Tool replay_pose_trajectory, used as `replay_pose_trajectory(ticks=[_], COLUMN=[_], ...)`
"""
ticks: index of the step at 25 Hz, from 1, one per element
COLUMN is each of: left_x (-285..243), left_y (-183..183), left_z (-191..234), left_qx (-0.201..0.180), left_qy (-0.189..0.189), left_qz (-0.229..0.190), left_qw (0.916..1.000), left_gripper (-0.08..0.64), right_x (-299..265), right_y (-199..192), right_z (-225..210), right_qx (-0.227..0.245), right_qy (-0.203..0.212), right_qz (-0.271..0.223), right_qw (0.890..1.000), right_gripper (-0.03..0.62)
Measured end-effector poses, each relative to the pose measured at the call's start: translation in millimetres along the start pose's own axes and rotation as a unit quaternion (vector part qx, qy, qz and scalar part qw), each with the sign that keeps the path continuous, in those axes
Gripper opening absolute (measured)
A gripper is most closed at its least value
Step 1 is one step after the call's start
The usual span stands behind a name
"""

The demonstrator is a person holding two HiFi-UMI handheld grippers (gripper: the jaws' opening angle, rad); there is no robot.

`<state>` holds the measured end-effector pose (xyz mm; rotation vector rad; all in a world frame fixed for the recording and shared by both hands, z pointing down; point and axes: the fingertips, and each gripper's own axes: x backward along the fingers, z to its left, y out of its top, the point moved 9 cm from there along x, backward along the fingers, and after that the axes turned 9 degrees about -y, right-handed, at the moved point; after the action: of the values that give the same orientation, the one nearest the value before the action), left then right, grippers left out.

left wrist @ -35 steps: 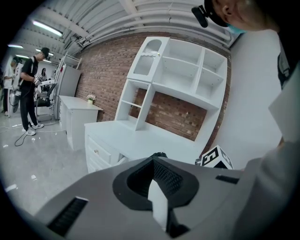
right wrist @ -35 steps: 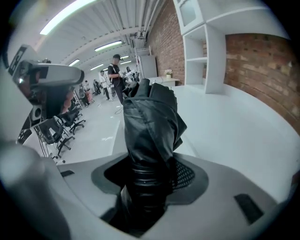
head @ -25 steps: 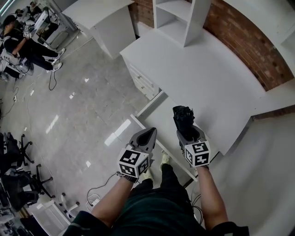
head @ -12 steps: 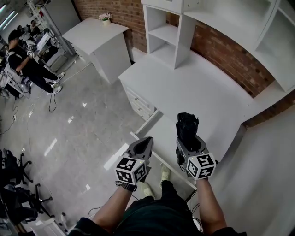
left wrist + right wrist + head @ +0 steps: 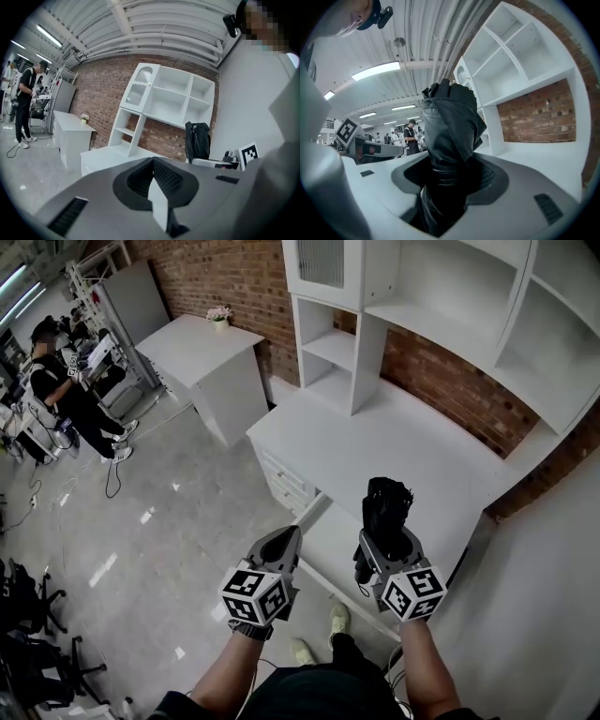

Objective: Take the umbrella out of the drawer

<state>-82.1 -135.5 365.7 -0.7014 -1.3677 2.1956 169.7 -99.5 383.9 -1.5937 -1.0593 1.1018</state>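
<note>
A folded black umbrella (image 5: 386,507) stands nearly upright in my right gripper (image 5: 386,538), whose jaws are shut on its lower part. It hangs above the open white drawer (image 5: 323,532) at the desk's front edge. In the right gripper view the umbrella (image 5: 450,126) fills the space between the jaws of the right gripper (image 5: 450,187). To its left, my left gripper (image 5: 284,542) is shut and holds nothing. The left gripper view shows that gripper's (image 5: 152,161) jaws meeting in a point, with the umbrella (image 5: 198,140) off to the right.
A white desk (image 5: 394,446) with shelf units (image 5: 330,352) stands against a brick wall. A second white cabinet (image 5: 211,357) is at the left. A person (image 5: 56,381) stands at the far left on the glossy grey floor; cables and chairs lie nearby.
Both grippers have risen, the right one carrying the umbrella higher above the drawer. The head view has tilted up, showing more of the shelves and wall.
</note>
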Motion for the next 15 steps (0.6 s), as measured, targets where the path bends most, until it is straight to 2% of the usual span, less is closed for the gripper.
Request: replay_pose_trajectory(ticks=[15], left_x=[34.6], left_y=[51.1], left_z=[-20.1], left_qx=[-0.027], left_qy=[-0.007], left_qz=[-0.058], left_qw=[0.9979], left_gripper=[0.006], right_x=[28.6], right_y=[80.3], right_z=[32.1], right_qx=[0.040], right_qy=[0.017], right_qz=[-0.104], right_qw=[0.994], right_gripper=[0.225])
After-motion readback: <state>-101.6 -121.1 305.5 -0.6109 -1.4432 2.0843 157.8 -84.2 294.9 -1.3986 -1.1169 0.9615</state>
